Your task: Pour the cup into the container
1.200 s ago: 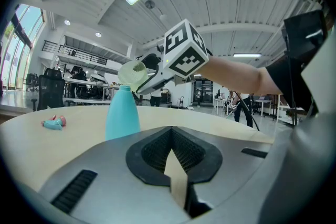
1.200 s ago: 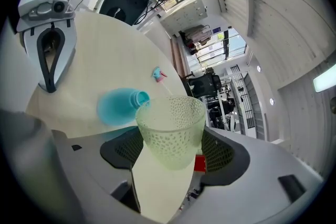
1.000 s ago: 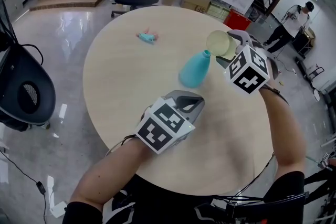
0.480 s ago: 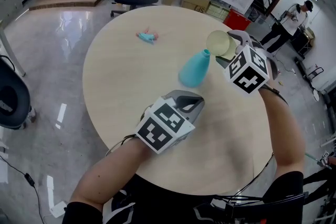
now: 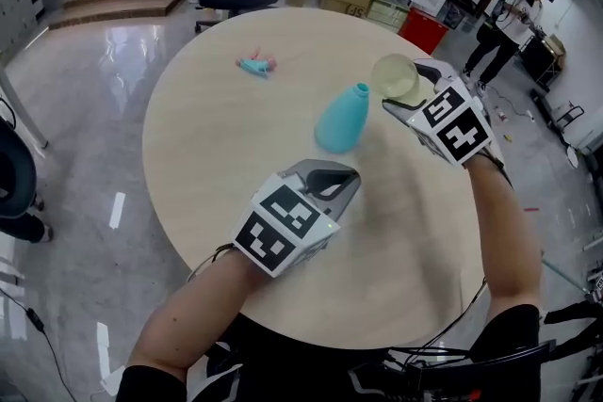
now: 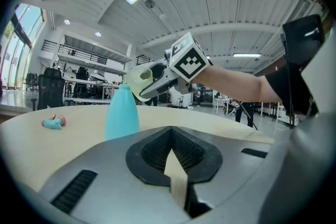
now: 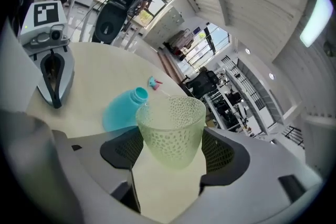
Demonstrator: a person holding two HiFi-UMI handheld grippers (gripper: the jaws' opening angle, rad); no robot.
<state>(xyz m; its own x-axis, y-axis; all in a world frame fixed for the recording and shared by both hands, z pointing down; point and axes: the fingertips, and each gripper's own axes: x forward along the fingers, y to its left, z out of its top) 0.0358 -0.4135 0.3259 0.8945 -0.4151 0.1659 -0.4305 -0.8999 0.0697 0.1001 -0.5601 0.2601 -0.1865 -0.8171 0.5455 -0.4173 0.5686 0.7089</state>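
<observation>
My right gripper (image 5: 413,95) has its jaws spread wide and clamped on the pale green cup (image 7: 170,128), holding it tipped above the surface (image 5: 217,141) with its rim just beside the mouth of the upright teal bottle (image 5: 340,120). My left gripper (image 5: 337,179) sits nearer me, well apart from the bottle, with its jaws closed together and nothing between them.

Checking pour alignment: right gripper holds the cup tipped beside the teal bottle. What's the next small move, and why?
Probably nudge the right gripper toward the teal bottle until the cup has its rim over the bottle's mouth, then tip further. The cup is gripped and tilted, but its rim appears beside the narrow opening, not above it.
</observation>
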